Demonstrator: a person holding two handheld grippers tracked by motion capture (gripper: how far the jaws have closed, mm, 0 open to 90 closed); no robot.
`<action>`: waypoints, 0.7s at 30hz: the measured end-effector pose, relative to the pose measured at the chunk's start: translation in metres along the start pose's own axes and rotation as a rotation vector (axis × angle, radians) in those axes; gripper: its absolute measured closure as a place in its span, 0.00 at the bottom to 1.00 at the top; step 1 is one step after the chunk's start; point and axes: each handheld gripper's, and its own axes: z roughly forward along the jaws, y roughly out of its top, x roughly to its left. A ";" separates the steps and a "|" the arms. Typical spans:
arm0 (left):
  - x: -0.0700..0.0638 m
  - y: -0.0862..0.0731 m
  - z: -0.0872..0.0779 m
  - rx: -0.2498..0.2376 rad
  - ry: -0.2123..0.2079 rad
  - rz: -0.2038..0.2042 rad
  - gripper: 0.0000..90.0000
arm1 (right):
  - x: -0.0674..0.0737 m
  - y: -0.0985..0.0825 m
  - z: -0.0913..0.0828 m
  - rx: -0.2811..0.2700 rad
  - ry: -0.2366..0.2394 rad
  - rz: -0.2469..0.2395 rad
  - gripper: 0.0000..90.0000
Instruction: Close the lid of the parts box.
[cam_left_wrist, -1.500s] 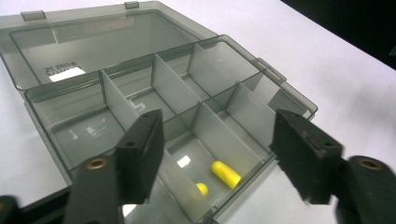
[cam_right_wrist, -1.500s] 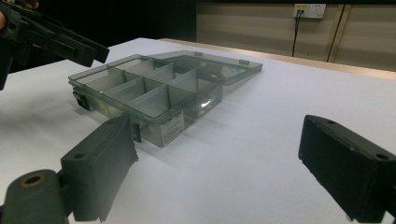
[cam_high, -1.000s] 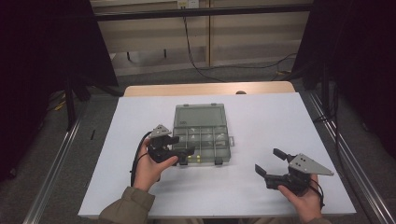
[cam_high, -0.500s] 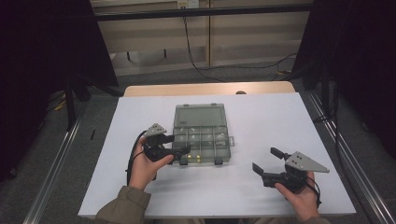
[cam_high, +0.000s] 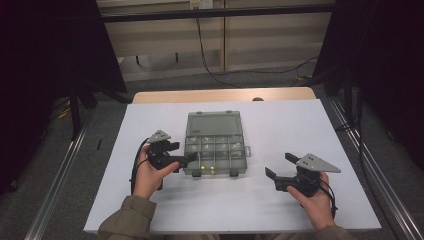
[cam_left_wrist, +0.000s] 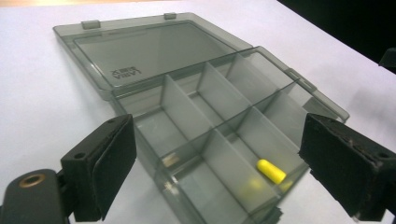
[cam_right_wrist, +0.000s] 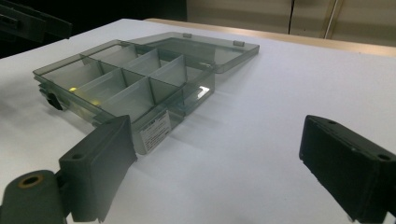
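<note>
Open compartment box in the middle of the table, a claw at either side.

The left claw (cam_high: 186, 161), jaws just opened wide and gripping nothing, sits at the box (cam_high: 215, 142)'s near left corner; a yellow piece (cam_left_wrist: 271, 171) lies inside. The right claw (cam_high: 279, 166) hangs open and empty toward the table's near right corner.

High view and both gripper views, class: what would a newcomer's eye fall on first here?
First, the smoky clear plastic box lying open in the middle of the white table, its lid folded flat behind the compartments. Next, the small yellow piece in a front compartment. Then the two open tools: the left tool at the box's near-left corner, the right tool apart from it.
</note>
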 end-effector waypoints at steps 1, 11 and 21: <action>0.002 0.000 0.000 0.003 0.003 0.001 0.11 | -0.001 0.000 0.002 0.005 -0.004 0.006 0.11; 0.017 0.002 0.003 0.012 0.024 -0.018 0.09 | -0.002 0.007 0.021 0.015 -0.027 0.003 0.11; 0.032 0.009 0.004 0.001 0.035 -0.060 0.05 | -0.007 0.015 0.034 0.049 -0.044 0.016 0.09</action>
